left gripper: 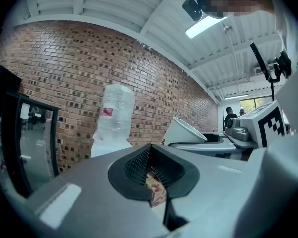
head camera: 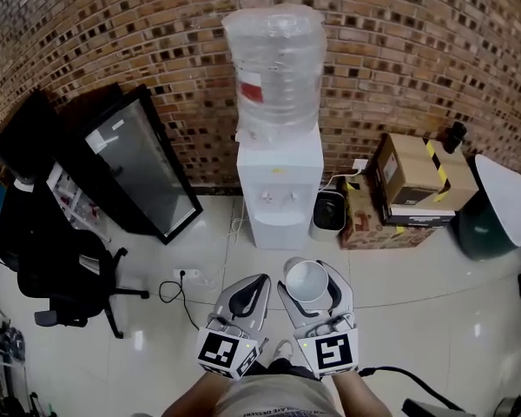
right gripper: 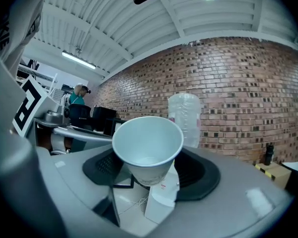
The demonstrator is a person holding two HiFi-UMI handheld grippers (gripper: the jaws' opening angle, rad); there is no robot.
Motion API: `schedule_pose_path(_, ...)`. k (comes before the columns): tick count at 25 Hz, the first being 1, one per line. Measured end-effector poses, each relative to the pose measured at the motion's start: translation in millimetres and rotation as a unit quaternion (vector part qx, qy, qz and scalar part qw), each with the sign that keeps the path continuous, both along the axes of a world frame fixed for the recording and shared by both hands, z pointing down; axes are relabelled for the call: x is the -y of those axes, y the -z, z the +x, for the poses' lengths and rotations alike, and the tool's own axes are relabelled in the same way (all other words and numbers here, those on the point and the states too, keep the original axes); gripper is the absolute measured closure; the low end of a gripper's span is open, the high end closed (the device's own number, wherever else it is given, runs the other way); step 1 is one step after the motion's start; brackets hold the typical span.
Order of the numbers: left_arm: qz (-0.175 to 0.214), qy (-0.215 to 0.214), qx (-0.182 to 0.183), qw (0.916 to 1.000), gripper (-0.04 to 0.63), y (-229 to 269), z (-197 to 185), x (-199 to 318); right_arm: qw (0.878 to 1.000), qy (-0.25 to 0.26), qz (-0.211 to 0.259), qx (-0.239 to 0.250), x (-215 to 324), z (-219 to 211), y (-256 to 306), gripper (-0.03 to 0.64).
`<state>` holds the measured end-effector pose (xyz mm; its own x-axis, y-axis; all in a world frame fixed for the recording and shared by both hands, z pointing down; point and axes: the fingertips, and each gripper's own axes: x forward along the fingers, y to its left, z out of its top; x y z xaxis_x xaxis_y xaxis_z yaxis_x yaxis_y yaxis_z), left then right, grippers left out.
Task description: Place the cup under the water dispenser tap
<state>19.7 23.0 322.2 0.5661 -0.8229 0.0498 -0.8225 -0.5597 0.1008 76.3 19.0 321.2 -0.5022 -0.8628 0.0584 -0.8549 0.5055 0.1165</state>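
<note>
A white paper cup (head camera: pixel 306 280) stands upright and empty between the jaws of my right gripper (head camera: pixel 309 292), which is shut on its lower wall; the right gripper view shows the cup (right gripper: pixel 148 144) close up, its mouth open upward. Ahead against the brick wall stands the white water dispenser (head camera: pixel 280 189) with a clear bottle (head camera: pixel 275 68) on top; its taps (head camera: pixel 278 197) sit above a recess. The cup is still well short of it. My left gripper (head camera: pixel 246 299) is beside the right one, jaws together with nothing in them. The bottle (left gripper: pixel 114 114) also appears in the left gripper view.
A black glass-door cabinet (head camera: pixel 139 168) leans at the left, with an office chair (head camera: pixel 61 268) in front of it. A small bin (head camera: pixel 329 213) and cardboard boxes (head camera: pixel 412 181) stand right of the dispenser. A cable and socket (head camera: pixel 181 278) lie on the white floor.
</note>
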Motion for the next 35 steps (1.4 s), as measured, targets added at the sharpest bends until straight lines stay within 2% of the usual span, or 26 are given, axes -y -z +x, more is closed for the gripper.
schedule_pose_path(8, -0.009, 0.014, 0.007, 0.9998, 0.595, -9.2, -1.3, 26.1, 1.0, 0.013, -0.008, 0.001, 32.7, -0.5, -9.1, 0.291)
schedule_pose_path(14, -0.017, 0.013, -0.002, 0.9998, 0.595, -17.3, -7.5, 51.0, 1.0, 0.013, -0.015, -0.009, 59.9, -6.1, -16.5, 0.291)
schedule_pose_path(28, -0.014, -0.005, -0.028, 0.9995, 0.595, -29.1, -40.4, 135.0, 0.998, 0.001, -0.045, -0.032, 148.8, -46.1, -39.2, 0.291)
schedule_pose_path(35, -0.018, -0.008, -0.039, 0.999, 0.595, -36.8, -62.5, 181.8, 0.997, -0.021, -0.055, -0.045, 187.6, -56.9, -47.7, 0.291)
